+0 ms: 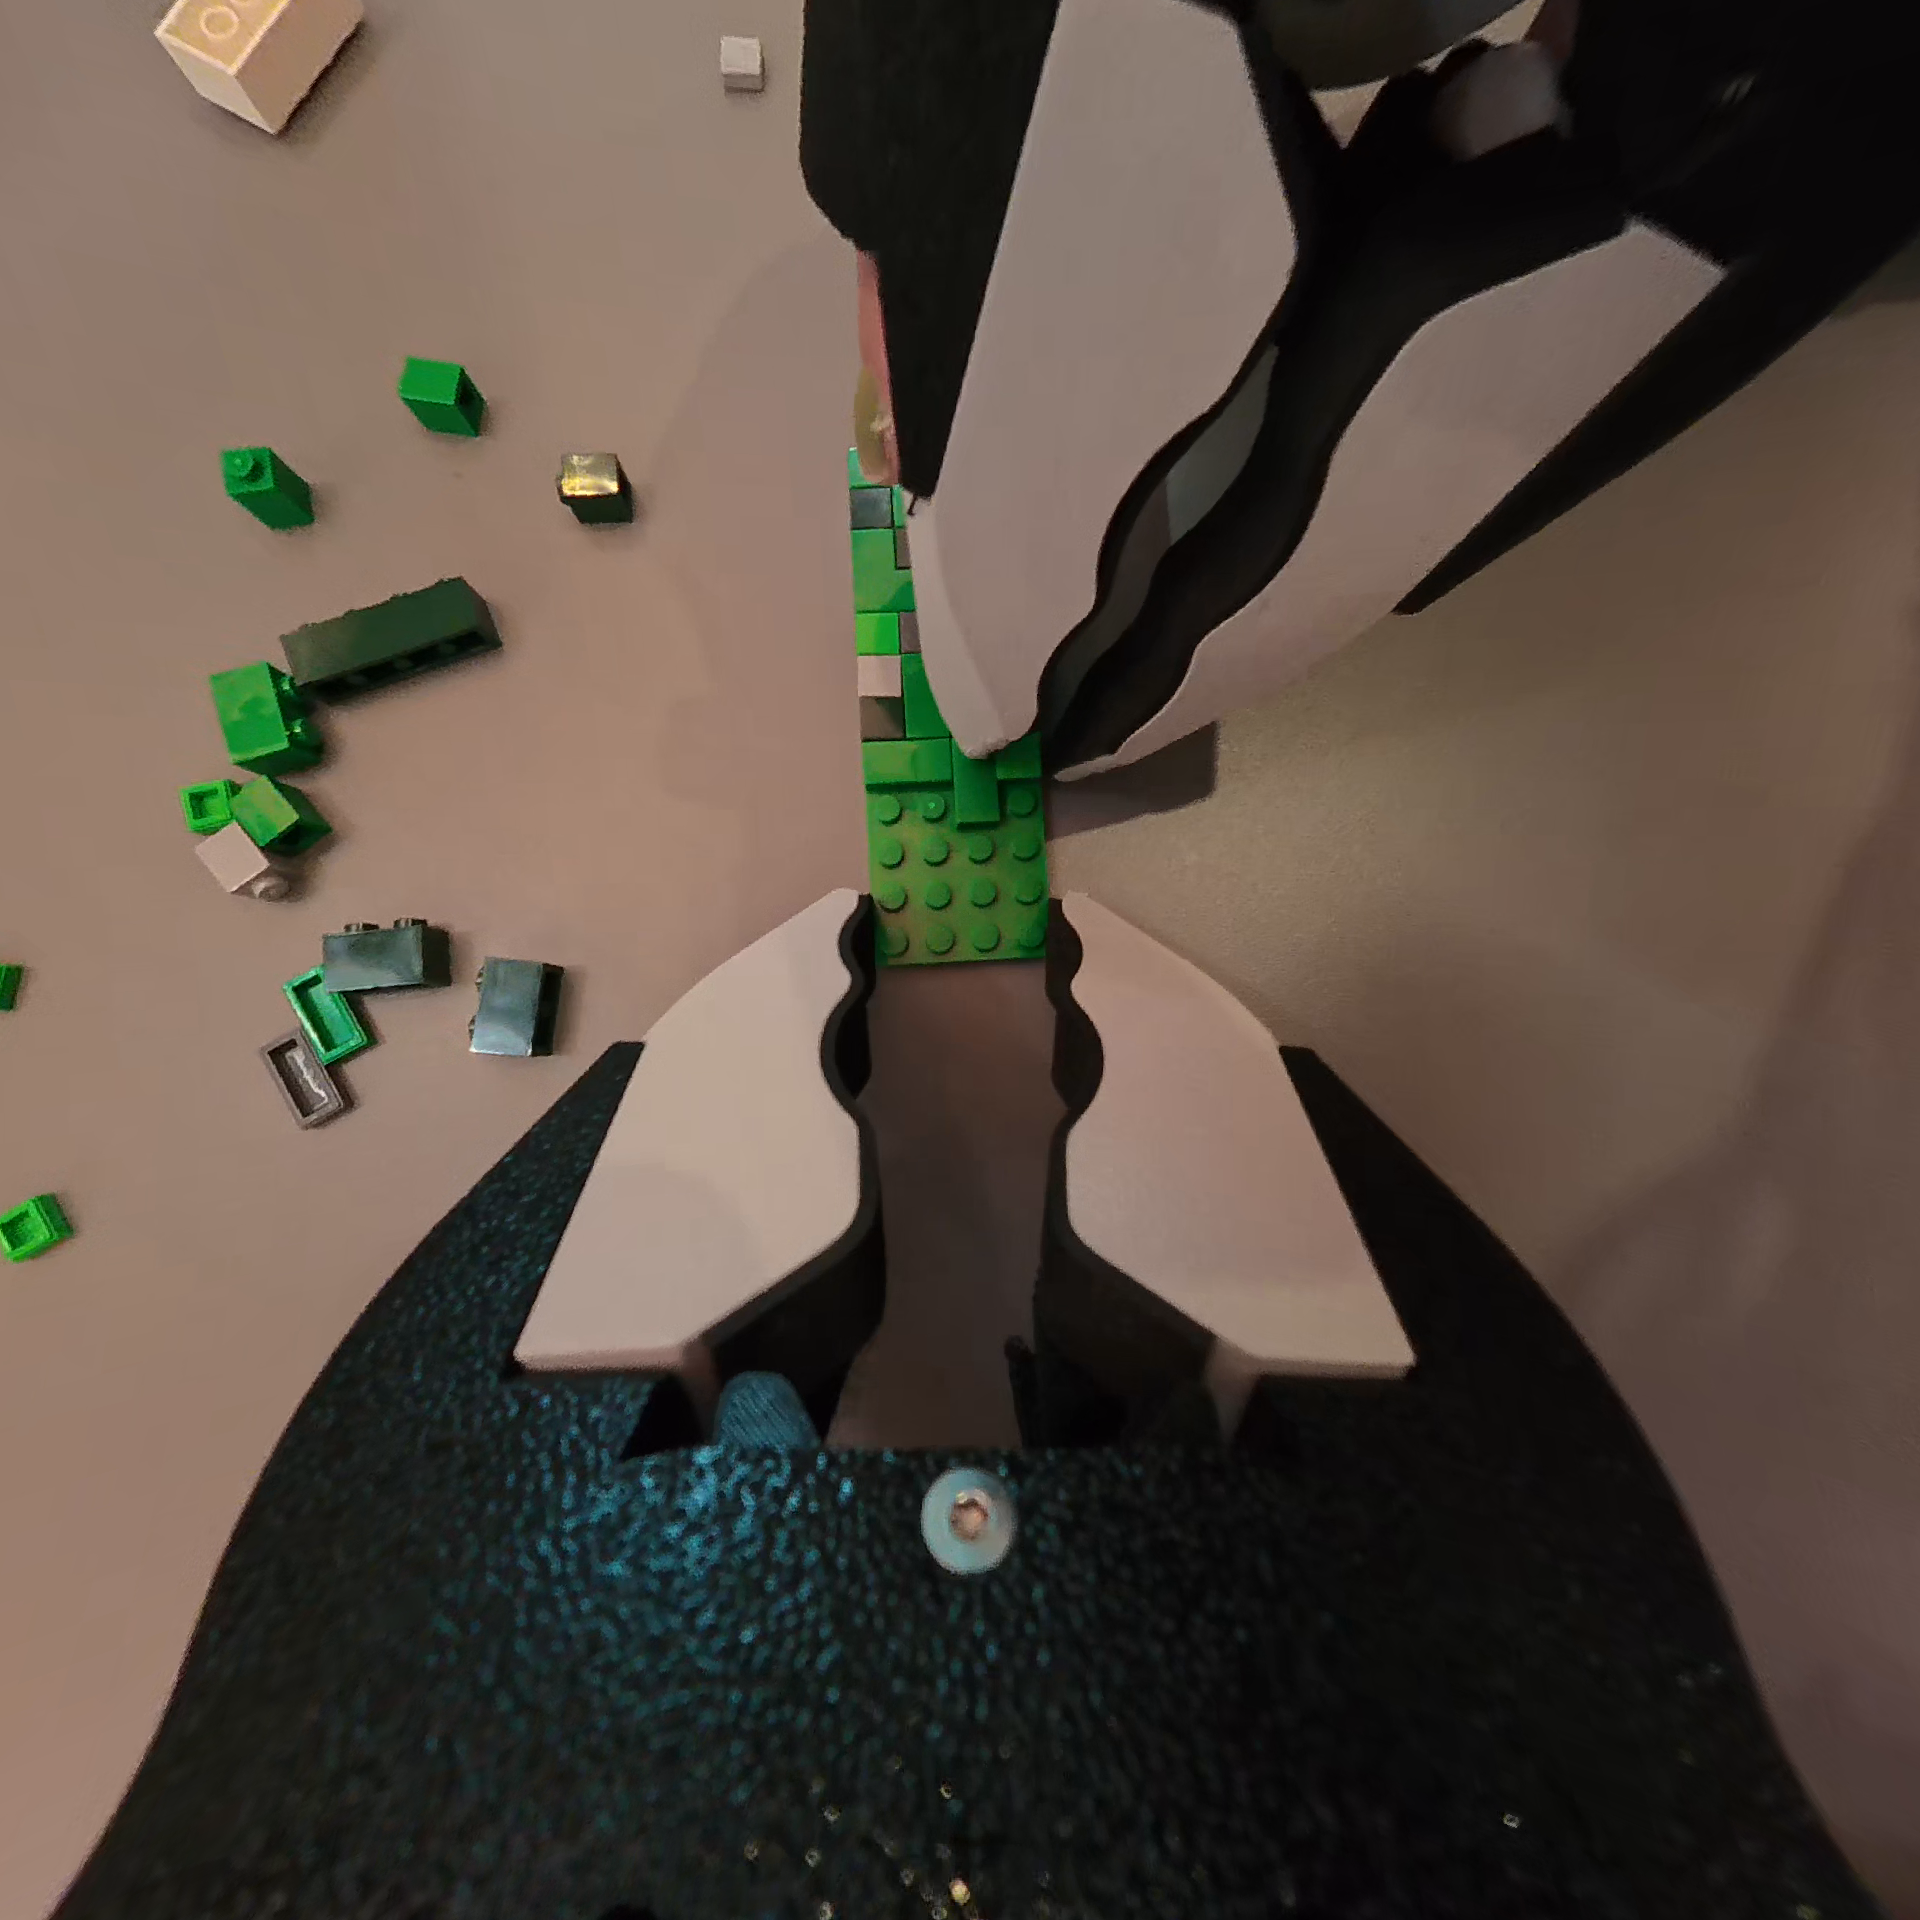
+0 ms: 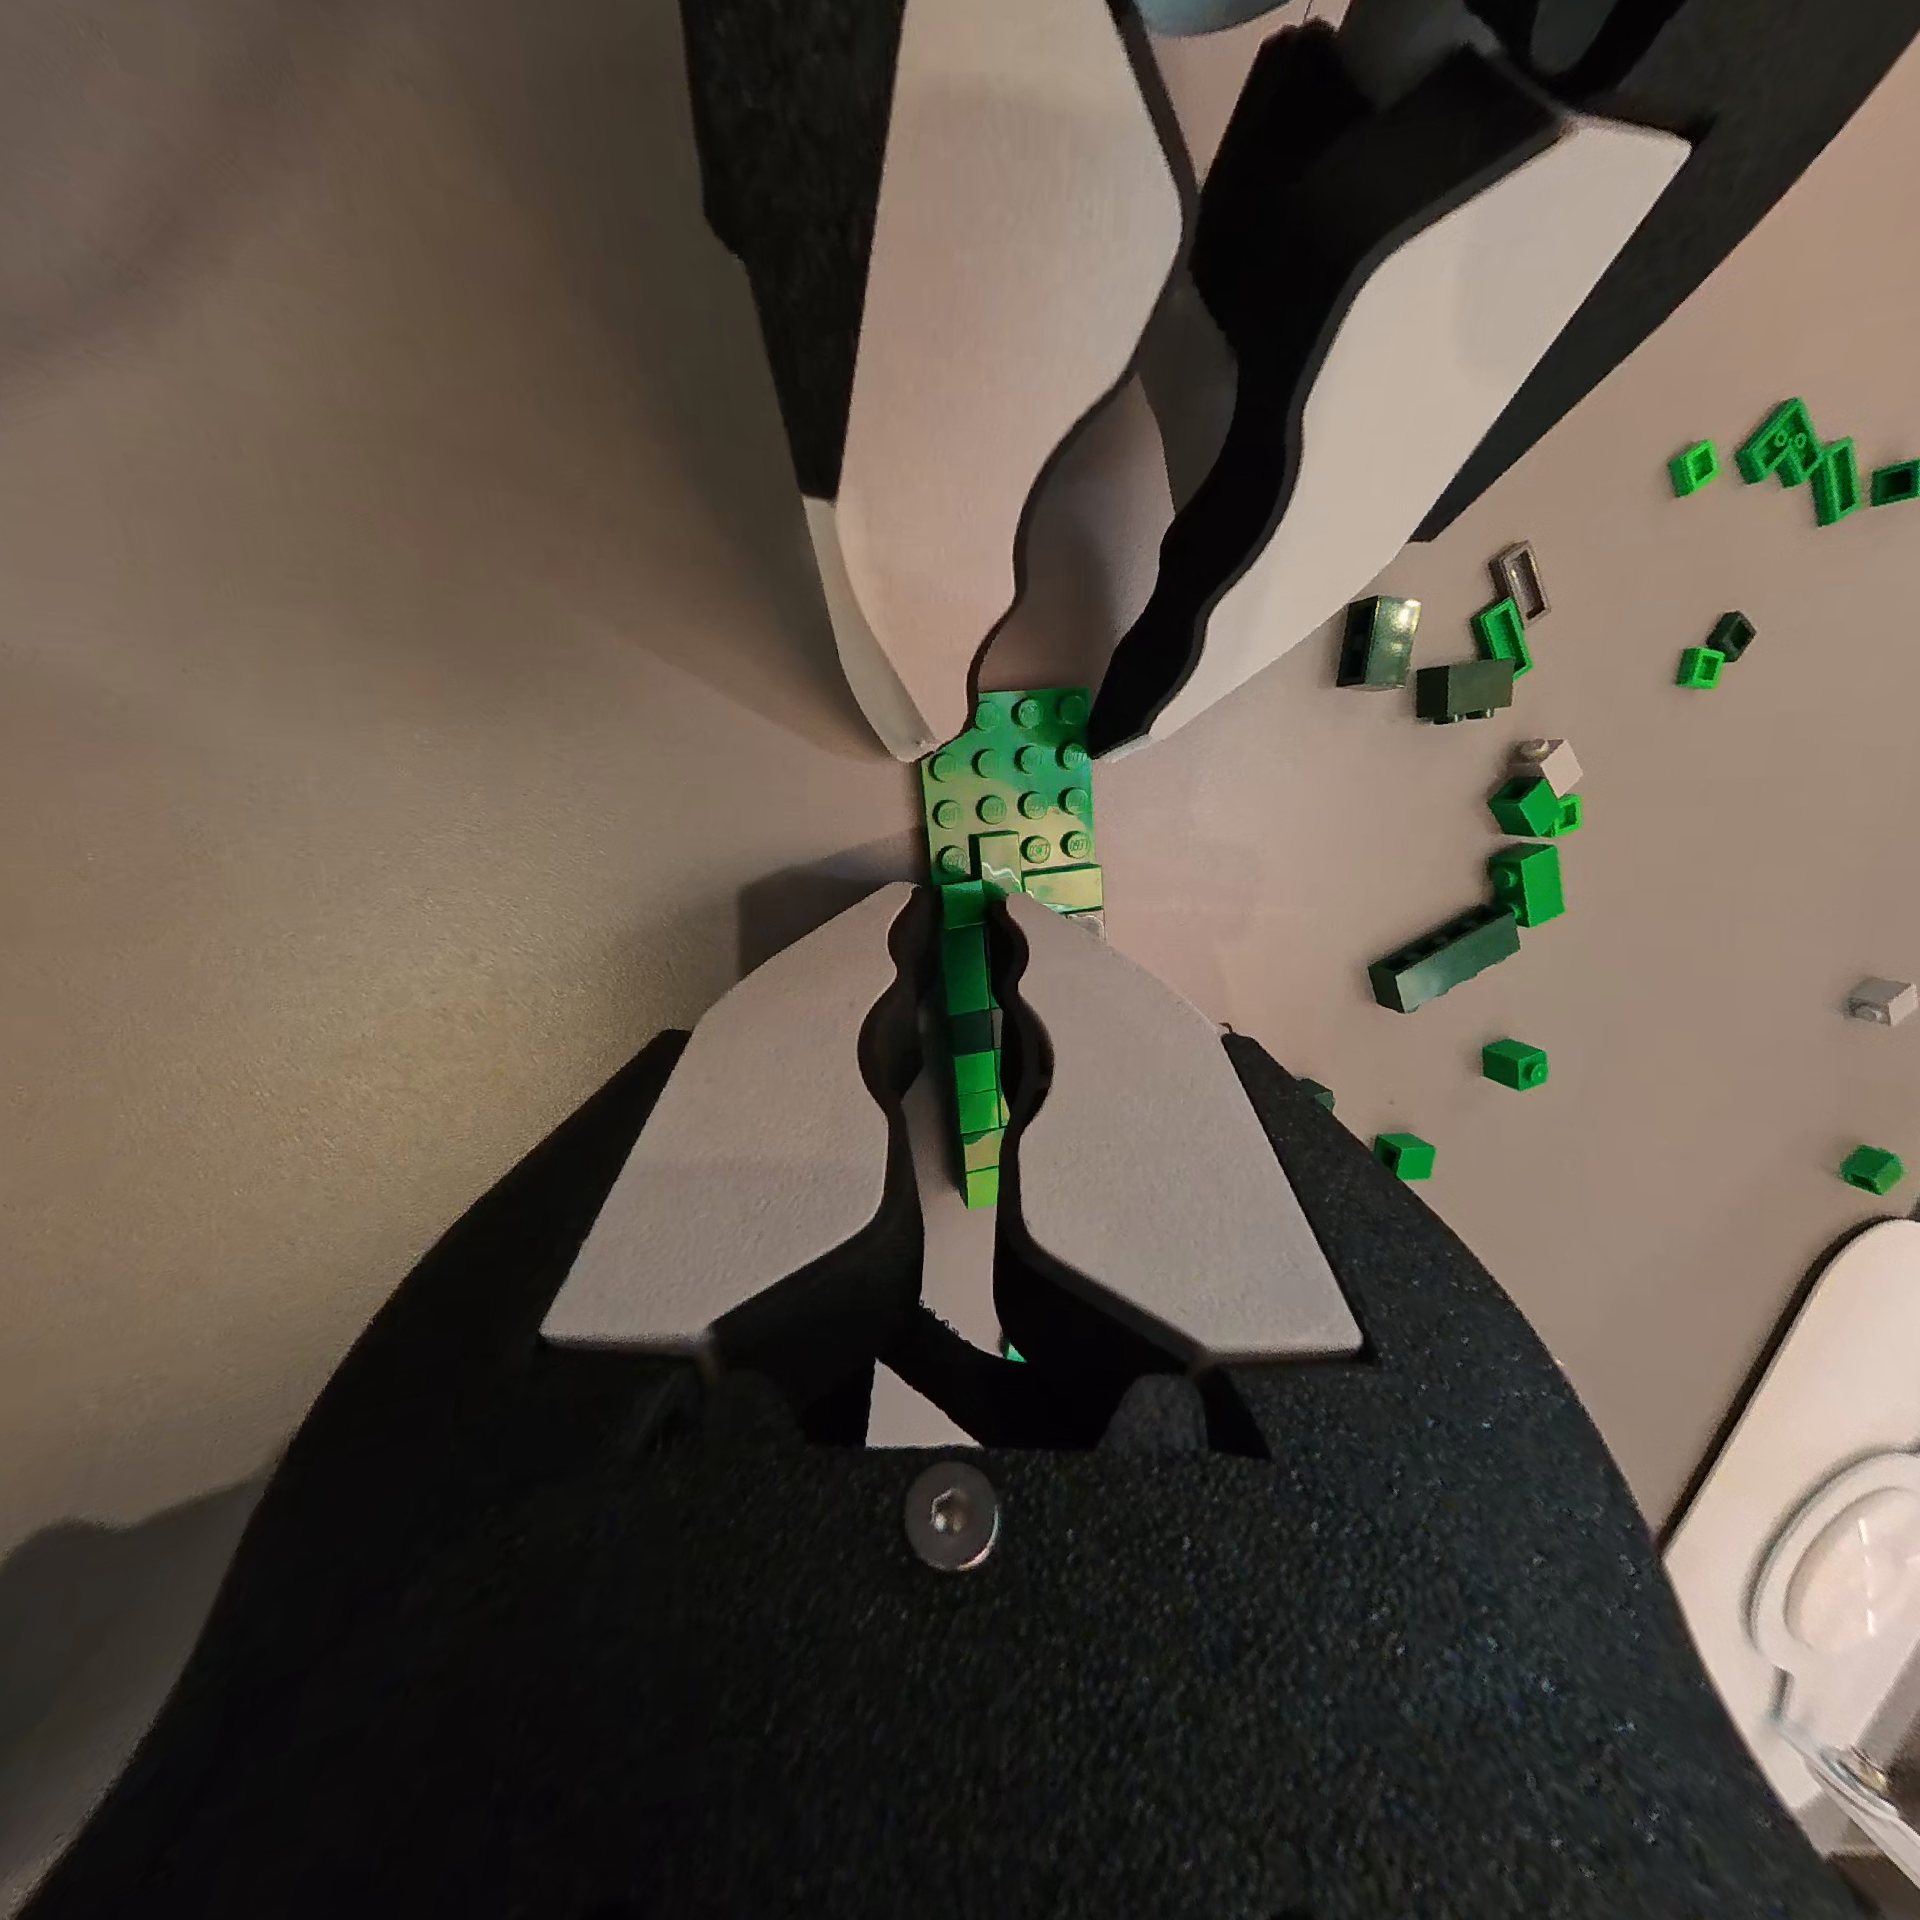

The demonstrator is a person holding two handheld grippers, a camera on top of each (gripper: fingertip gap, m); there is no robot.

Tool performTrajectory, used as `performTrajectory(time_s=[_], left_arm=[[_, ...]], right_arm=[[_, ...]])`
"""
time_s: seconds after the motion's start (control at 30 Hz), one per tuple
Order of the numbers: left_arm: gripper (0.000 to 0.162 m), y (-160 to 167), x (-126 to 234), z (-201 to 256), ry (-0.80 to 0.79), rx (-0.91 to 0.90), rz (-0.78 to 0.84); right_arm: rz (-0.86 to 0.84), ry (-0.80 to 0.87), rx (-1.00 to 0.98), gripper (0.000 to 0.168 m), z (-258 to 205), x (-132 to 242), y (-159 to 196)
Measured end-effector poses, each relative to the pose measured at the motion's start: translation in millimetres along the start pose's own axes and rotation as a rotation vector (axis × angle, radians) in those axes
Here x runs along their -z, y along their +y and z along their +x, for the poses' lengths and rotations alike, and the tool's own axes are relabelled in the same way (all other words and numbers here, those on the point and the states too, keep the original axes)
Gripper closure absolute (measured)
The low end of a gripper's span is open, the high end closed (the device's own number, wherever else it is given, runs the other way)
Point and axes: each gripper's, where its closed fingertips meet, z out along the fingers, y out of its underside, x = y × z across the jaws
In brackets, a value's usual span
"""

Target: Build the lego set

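Observation:
A green studded baseplate (image 1: 961,883) lies on the grey-brown table, with green, dark green and grey tiles covering its far part. My left gripper (image 1: 961,925) is shut on the plate's near end, one fingertip on each long edge. It also shows in the right wrist view (image 2: 1008,743), at the bare studded end of the plate (image 2: 1023,800). My right gripper (image 2: 956,899) comes from the opposite side with its jaws nearly together. Its tips rest on the tiled part, at the edge of the bare studs. In the left wrist view the right gripper (image 1: 1039,750) hides much of the tiles.
Loose green, dark green and grey bricks lie scattered beside the plate, among them a long dark green brick (image 1: 390,639) (image 2: 1444,956). A large tan brick (image 1: 260,52) lies far off. A white tray with clear plastic (image 2: 1818,1507) sits at the lower right of the right wrist view.

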Motion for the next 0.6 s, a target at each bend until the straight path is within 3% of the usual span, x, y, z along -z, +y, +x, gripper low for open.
performTrajectory(time_s=[0.23,0.33,0.47,0.6], left_arm=[[0.131,-0.8,0.0,-0.5,0.008,0.03,0.007],[0.131,-1.4,0.0,-0.9,0.016,0.051,0.012],[0.131,-2.8,0.5,-1.1,0.054,0.105,0.041],[0.131,-3.6,1.1,-1.2,0.081,0.134,0.064]], right_arm=[[0.036,0.085,-0.013,0.146,3.0,14.7,4.2],[0.137,0.242,0.057,0.14,1.6,20.5,0.5],[0.184,0.575,0.321,0.14,-1.3,23.3,-3.0],[0.118,0.633,0.393,0.141,-1.8,12.8,-1.7]])
